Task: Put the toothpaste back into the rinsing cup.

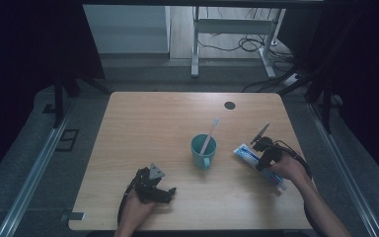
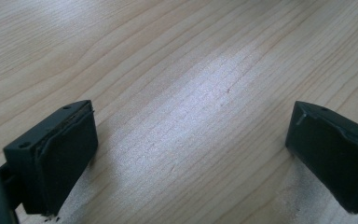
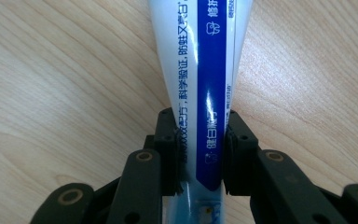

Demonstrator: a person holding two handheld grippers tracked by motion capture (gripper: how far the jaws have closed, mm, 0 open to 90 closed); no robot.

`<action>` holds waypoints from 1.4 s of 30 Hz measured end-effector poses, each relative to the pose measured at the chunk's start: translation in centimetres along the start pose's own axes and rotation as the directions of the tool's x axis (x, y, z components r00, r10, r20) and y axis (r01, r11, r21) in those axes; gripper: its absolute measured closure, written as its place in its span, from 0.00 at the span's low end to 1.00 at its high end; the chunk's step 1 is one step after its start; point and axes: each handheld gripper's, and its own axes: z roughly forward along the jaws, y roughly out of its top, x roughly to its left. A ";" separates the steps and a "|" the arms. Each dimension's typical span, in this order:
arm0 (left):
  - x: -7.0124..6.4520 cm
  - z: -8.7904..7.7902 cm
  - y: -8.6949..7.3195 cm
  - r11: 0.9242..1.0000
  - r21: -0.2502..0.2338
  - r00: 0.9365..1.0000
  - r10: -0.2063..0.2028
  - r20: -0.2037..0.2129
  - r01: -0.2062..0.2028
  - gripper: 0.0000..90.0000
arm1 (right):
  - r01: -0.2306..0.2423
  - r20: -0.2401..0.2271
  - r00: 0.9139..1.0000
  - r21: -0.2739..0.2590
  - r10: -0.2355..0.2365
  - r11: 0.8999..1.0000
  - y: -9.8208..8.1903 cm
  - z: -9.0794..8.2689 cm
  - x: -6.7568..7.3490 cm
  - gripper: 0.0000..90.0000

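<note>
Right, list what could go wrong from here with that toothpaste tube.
1. The right claw is pinching the soft toothpaste tube across its body, so a hard squeeze could crease it or force paste toward the cap.
2. The tube lies flat on the table, gripped away from its far end; once lifted, that end may sag or slip.
3. The teal cup with its toothbrush stands close beside the tube; a sideways swing might tip it.
</note>
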 end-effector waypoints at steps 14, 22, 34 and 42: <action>0.0 0.0 0.0 1.000 0.000 1.000 0.003 0.000 -0.003 0.03 | 0.020 0.001 1.000 -0.070 -0.020 0.997 -0.2 -1.8 0.4 0.79; 0.0 0.0 0.0 1.000 0.000 1.000 0.003 0.000 -0.003 0.03 | 0.031 -0.011 0.999 -0.139 -0.032 0.990 -0.4 -3.1 0.7 0.79; 0.0 0.0 0.0 1.000 0.000 1.000 0.001 0.000 -0.001 0.03 | 0.034 -0.023 0.999 -0.261 -0.042 0.965 -1.2 -5.0 1.1 0.79; 0.0 0.0 0.0 1.000 0.000 1.000 -0.001 0.000 0.001 0.03 | 0.025 -0.030 0.999 -0.347 -0.038 0.938 -1.7 -5.9 1.3 0.79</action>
